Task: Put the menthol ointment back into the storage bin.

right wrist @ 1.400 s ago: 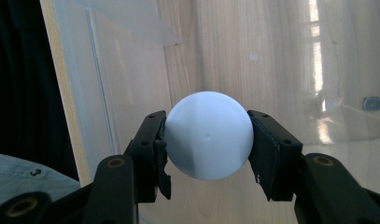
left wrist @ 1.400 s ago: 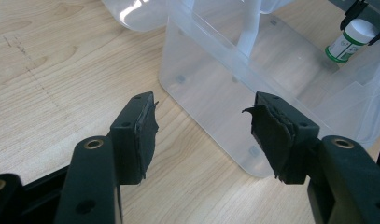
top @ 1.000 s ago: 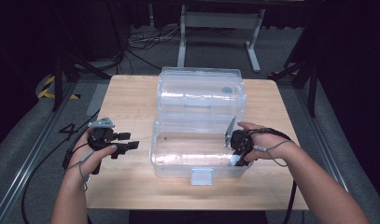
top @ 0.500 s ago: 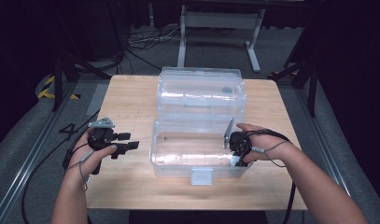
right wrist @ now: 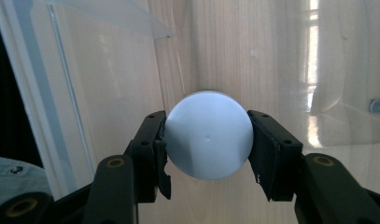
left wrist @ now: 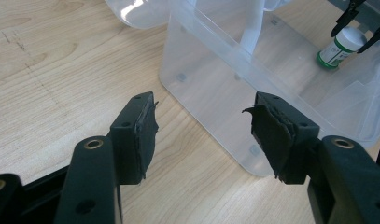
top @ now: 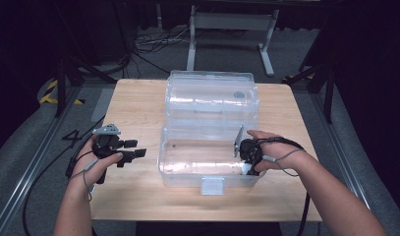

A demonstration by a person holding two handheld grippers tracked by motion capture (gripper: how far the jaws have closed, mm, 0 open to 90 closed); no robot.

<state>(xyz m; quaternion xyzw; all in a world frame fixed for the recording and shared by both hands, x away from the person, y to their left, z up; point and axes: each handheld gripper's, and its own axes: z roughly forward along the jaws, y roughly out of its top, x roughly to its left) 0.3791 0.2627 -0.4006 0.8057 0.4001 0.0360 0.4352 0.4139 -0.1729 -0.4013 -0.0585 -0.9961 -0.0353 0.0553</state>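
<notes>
Nothing has shifted in the last second: the right tool stays clenched on the white-capped bottle at the clear bin's four o'clock corner, left tool released at nine o'clock on the bench, so placing seems paused.

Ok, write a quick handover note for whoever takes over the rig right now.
Right tongs: inside the clear bin, pads against both sides of a small white bottle with a green band, which stands on the bin floor near its right end.
Left tongs: open, holding nothing, over the table left of the bin.
Done: bottle in the bin.
Left: release it, withdraw, probably close the lid.
</notes>
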